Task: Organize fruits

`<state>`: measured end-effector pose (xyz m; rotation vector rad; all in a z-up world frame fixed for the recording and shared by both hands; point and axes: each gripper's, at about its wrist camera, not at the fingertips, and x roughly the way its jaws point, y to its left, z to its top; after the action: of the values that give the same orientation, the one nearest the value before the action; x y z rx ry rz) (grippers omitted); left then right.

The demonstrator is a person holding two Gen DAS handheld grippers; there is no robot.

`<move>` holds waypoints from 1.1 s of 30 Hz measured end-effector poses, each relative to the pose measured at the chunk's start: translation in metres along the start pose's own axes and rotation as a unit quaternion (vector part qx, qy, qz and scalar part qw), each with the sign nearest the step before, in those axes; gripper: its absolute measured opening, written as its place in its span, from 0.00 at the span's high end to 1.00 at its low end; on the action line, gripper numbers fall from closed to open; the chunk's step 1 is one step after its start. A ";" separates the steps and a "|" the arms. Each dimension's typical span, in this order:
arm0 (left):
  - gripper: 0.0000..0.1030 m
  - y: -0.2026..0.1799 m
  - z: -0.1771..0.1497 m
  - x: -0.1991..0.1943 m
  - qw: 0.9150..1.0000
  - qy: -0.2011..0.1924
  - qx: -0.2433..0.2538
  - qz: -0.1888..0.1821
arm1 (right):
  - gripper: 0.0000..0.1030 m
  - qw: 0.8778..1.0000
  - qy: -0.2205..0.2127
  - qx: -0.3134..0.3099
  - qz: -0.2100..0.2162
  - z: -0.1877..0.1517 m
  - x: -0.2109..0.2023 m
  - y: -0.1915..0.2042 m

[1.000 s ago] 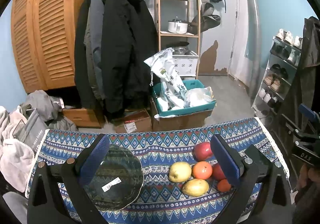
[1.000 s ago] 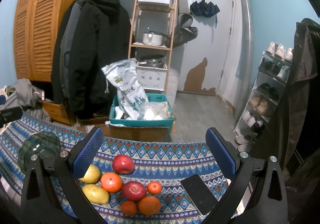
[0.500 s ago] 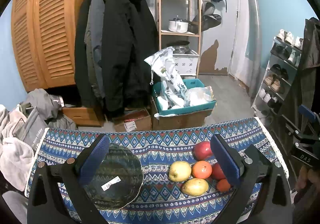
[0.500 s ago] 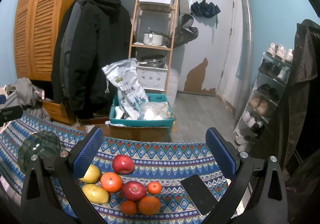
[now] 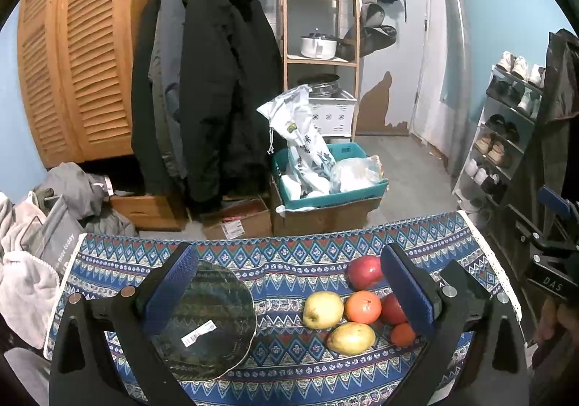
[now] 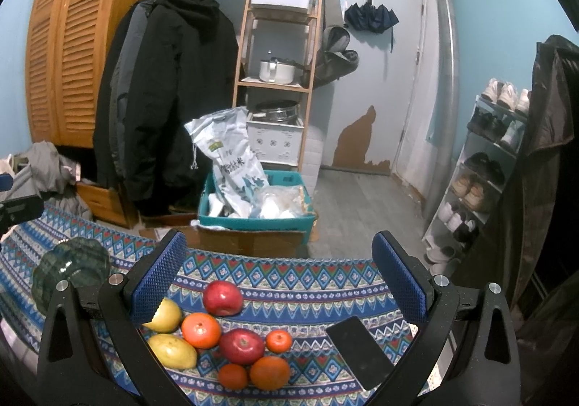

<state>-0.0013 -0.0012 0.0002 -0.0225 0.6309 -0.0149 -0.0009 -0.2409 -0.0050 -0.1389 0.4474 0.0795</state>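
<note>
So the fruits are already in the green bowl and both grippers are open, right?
Not quite. The fruits lie on the patterned cloth, beside the green bowl, not in it; the left wrist view shows that. Both the left gripper and right gripper are open.

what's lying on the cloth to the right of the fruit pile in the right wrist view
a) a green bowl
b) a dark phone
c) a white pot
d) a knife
b: a dark phone lies flat on the patterned cloth just right of the fruit pile; the green bowl sits far left.
</note>
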 end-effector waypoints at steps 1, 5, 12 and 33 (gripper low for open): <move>0.01 0.000 0.000 0.000 1.000 0.000 0.000 -0.001 | 0.02 1.000 0.000 -0.001 0.000 0.000 0.000 0.000; 0.01 0.002 0.000 0.001 1.000 0.001 -0.004 -0.004 | 0.02 1.000 0.000 0.000 0.000 0.000 0.000 0.000; 0.01 0.004 0.000 0.001 1.000 0.001 -0.005 -0.005 | 0.02 1.000 0.001 0.000 0.001 -0.001 0.000 0.000; 0.01 0.003 -0.004 0.005 1.000 0.009 0.001 -0.005 | 0.02 1.000 0.003 -0.001 0.001 -0.002 0.001 0.000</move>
<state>0.0003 0.0020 -0.0066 -0.0236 0.6496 -0.0260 -0.0009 -0.2412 -0.0068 -0.1410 0.4524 0.0809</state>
